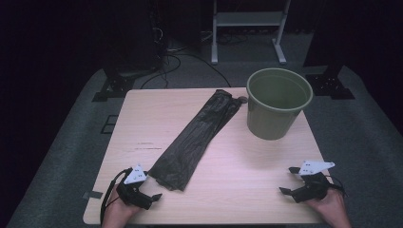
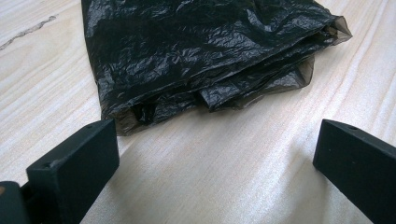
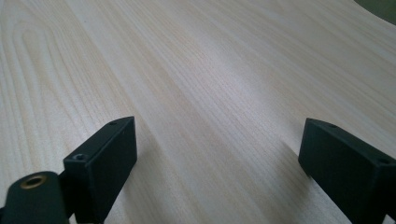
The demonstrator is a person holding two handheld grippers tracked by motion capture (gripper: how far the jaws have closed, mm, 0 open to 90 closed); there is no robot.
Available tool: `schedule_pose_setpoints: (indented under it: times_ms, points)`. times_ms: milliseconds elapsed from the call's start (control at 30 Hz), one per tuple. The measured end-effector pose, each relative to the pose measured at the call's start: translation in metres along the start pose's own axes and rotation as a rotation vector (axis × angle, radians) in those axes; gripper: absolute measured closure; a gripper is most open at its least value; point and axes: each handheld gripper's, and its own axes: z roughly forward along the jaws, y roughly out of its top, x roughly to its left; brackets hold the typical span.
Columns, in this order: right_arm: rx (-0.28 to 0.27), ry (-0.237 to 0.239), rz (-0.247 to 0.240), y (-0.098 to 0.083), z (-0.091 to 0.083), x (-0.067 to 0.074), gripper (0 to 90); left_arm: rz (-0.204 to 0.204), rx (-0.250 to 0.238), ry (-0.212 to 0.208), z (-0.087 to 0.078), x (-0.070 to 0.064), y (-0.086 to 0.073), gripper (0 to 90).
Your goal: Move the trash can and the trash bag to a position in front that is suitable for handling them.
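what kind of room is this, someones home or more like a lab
Most likely a lab or recording studio, not a home. A lone wooden table stands on grey carpet against dark surroundings, loose cables trail across the floor behind it, and a metal equipment stand stands at the back.

High view: fixed above the near edge of the table [image 1: 237, 156], facing forward and down, far enough to take in the whole top and the floor beyond. Left gripper view: low over the wood, close behind the near end of the black bag [image 2: 196, 56], which the high view shares [image 1: 195, 137]; right gripper view: equally low, facing across bare tabletop [image 3: 196, 93].
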Motion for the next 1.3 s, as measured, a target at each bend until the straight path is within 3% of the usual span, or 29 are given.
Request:
schedule_pose_setpoints:
  times_ms: [300, 600, 1300]
  points:
    - [-0.001, -0.012, 0.036, 0.000, -0.004, 0.000, 11.8, -0.001, 0.000, 0.001, 0.000, 0.000, 0.000, 0.0]
    - [-0.054, -0.042, 0.061, 0.008, -0.015, -0.002, 11.8, 0.000, 0.000, 0.001, 0.000, 0.000, 0.000, 0.0]
    - [-0.133, -0.076, 0.102, 0.045, -0.037, -0.017, 12.3, -0.002, 0.000, 0.001, 0.000, 0.000, 0.000, 0.0]
